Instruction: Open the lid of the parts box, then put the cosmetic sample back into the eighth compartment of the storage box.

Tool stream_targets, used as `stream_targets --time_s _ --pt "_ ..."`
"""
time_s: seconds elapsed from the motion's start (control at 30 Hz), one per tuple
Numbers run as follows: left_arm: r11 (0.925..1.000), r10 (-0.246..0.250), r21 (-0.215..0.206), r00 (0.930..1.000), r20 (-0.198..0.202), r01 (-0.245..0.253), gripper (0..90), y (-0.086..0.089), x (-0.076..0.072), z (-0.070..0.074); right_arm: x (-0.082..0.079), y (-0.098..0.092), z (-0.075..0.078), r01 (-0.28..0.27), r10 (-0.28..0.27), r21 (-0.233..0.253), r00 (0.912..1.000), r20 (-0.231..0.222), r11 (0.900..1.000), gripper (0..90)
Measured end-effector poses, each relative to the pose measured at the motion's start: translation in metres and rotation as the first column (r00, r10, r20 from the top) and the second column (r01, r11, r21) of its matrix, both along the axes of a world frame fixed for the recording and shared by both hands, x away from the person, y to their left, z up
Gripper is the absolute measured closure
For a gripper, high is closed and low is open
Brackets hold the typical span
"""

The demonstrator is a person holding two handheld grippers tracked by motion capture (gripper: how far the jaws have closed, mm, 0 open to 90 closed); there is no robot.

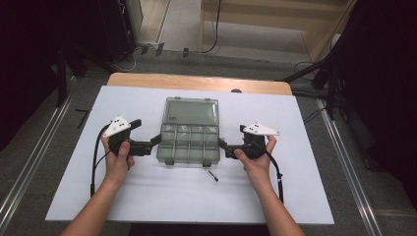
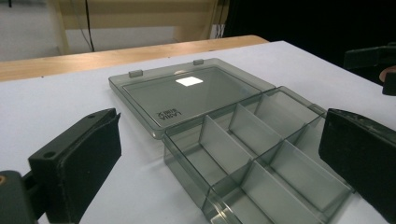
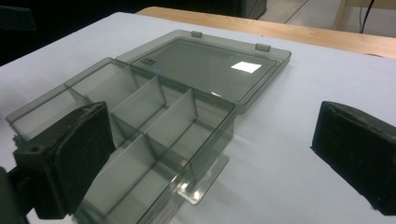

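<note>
The open compartment box [image 1: 189,142] lies mid-tabletop [image 1: 74,187]. The left gripper [image 1: 156,141] and right gripper [image 1: 222,145], both spread, flank it; each should close squarely on a side wall.

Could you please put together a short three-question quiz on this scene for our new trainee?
1. True or false: the lid of the compartment box lies open, flat on the table sheet.
2. Which hand-held gripper is beside the box's left side: left hand-held gripper or right hand-held gripper?
3. What small dark thing lies on the sheet just in front of the box?

Key: 1. True. 2. The left one. 3. A small dark stick-like object; too small to identify.
</note>
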State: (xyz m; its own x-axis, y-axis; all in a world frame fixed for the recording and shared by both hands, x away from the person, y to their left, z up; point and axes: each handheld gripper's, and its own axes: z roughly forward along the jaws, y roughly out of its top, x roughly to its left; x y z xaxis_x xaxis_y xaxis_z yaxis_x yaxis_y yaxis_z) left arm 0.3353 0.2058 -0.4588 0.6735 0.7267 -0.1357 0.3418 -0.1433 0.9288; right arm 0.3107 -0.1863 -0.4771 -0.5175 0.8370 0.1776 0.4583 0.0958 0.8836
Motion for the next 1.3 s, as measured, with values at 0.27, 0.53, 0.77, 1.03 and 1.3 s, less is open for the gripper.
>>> stream_targets --time_s 0.27,0.53,0.77,1.03,1.3 --pt "0.9998 0.004 -0.018 0.9999 0.011 -0.003 0.0 0.012 -0.016 -0.002 -0.015 -0.003 -0.003 -0.004 0.003 -0.014 1.0000 -0.009 1.000 0.0" --pt "0.9997 0.001 -0.025 1.0000 0.008 -0.001 0.0 0.017 -0.030 -0.010 -0.029 -0.001 0.000 -0.014 0.013 -0.031 0.9997 -0.022 0.999 0.0" --pt "0.9998 -0.001 -0.021 0.9999 0.012 0.002 0.0 0.018 -0.044 -0.018 -0.039 0.002 0.005 -0.033 0.032 -0.038 0.9989 -0.034 0.999 0.0" --pt "0.9996 0.009 -0.026 0.9999 0.012 -0.009 0.0 0.028 -0.057 -0.020 -0.048 0.001 0.000 -0.042 0.038 -0.069 0.9972 -0.064 0.997 0.0" --pt "0.9993 0.031 -0.020 0.9990 0.034 -0.030 0.0 0.041 -0.077 -0.020 -0.054 0.007 -0.002 -0.066 0.057 -0.088 0.9938 -0.095 0.994 0.0"
